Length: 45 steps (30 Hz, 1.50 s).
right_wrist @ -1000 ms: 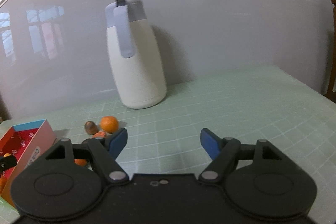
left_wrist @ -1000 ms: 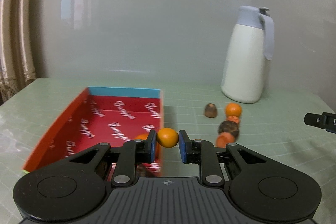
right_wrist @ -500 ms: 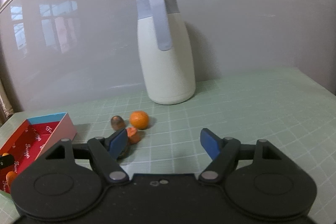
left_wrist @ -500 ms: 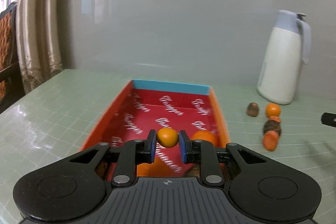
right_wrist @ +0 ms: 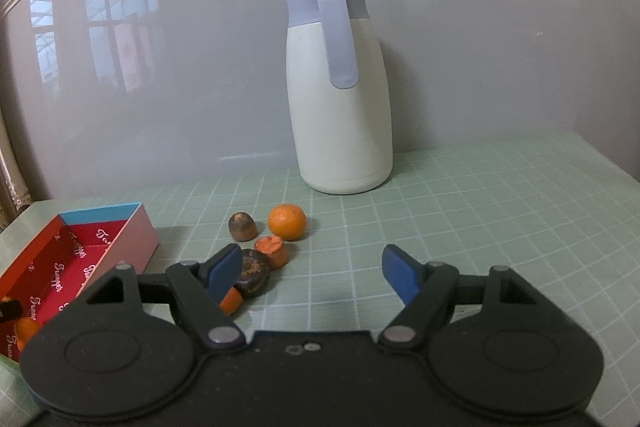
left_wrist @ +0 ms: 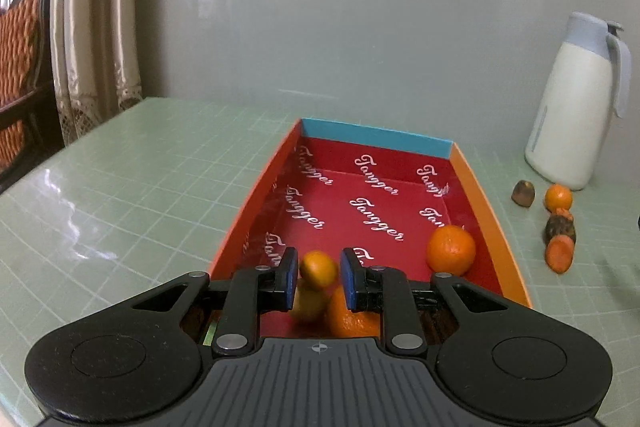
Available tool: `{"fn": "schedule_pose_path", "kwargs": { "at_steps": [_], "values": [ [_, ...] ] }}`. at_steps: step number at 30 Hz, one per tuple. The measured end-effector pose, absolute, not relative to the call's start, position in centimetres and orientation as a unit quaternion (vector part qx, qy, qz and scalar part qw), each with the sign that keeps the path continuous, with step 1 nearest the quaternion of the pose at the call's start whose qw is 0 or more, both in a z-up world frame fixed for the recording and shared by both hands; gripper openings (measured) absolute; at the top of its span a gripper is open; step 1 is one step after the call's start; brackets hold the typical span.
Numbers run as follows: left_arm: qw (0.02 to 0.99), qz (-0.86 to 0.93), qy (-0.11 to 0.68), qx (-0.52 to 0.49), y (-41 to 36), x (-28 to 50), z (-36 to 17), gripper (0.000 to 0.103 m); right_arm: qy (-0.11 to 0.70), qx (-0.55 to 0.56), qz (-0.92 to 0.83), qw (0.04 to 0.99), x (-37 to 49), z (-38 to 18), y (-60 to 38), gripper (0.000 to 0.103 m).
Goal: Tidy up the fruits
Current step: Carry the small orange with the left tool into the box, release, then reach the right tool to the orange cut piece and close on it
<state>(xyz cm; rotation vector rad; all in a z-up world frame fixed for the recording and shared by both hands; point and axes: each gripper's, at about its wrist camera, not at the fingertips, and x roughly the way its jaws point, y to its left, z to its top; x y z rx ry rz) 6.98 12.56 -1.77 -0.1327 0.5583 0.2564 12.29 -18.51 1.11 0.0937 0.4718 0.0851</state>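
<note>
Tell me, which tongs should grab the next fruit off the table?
Right. The right tongs hang open just by the loose fruits, while the left tongs are over the red box.

Only readable thing is the white script "Tangger" printed over and over on the red inside of the box (left_wrist: 360, 195), floor and walls; same lettering shows in the right view (right_wrist: 76, 259).

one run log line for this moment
left tool: open, small orange dropping into red box | right tool: open, empty, near table fruit
</note>
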Motion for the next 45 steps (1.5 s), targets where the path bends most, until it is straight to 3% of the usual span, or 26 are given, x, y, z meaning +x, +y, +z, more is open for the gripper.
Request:
{"fn": "schedule_pose_path", "kwargs": {
  "at_steps": [1,2,3,24,45],
  "values": [
    [0.952,0.126,0.272,-0.068,12.6,6.9,-1.6,0.04,0.233,0.047,0.042,0.97,12.3,1.1,-18.6,0.078],
    [0.952,0.128,0.267,-0.07,12.7,6.8,-1.5,0.062,0.233,0.047,0.041,0.97,12.2,1.1,-18.6,0.078],
    [0.954,0.132,0.26,-0.07,12.6,6.6,-1.4,0.073,0.234,0.047,0.041,0.97,12.3,1.1,-18.6,0.078],
    [0.959,0.133,0.241,-0.061,12.3,5.9,-0.5,0.079,0.239,0.044,0.048,0.969,12.5,0.9,-18.2,0.077],
    [0.958,0.172,0.212,-0.085,16.7,4.2,0.1,0.08,0.276,-0.008,0.081,0.958,14.4,-1.7,-12.5,0.069]
  ]
}}
